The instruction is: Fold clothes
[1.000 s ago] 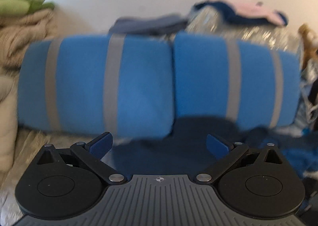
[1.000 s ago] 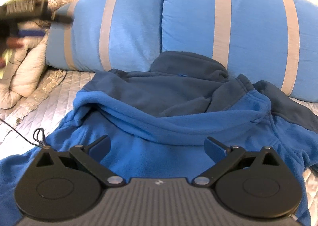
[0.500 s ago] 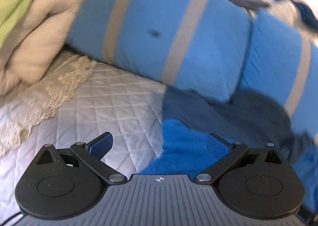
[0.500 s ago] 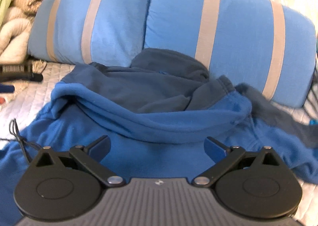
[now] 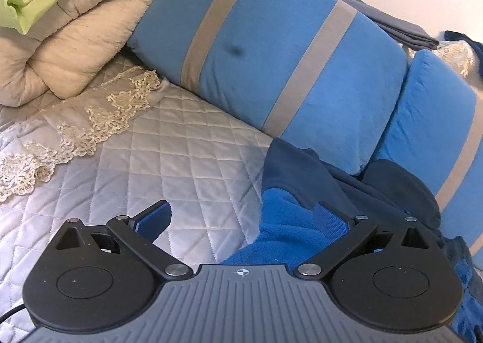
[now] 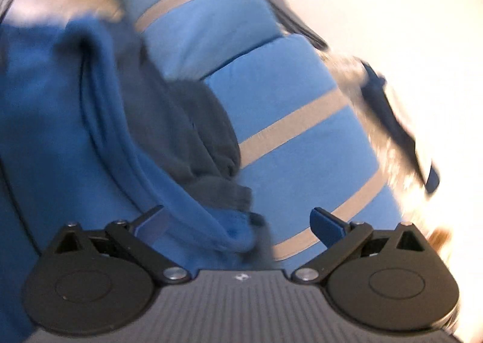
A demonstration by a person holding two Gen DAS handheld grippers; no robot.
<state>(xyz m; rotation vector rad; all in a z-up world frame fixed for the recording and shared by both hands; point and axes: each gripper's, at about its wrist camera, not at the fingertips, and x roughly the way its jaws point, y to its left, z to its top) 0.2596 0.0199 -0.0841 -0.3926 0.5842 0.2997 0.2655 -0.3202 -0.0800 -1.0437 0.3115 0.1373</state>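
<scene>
Just spread left tool (image 5: 241,219) at hoodie (image 5: 286,231) edge, quilt (image 5: 169,168) bare leftward

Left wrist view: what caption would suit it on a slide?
Open left hand-held gripper poised over a blue fleece hoodie's edge on a quilted bedspread, beside striped blue pillows.

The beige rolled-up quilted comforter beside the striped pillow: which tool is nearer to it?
Left. The left tool hovers over the quilted bedspread, comforter ahead-left. The right tool is at the blue fleece hoodie, farther away.
</scene>
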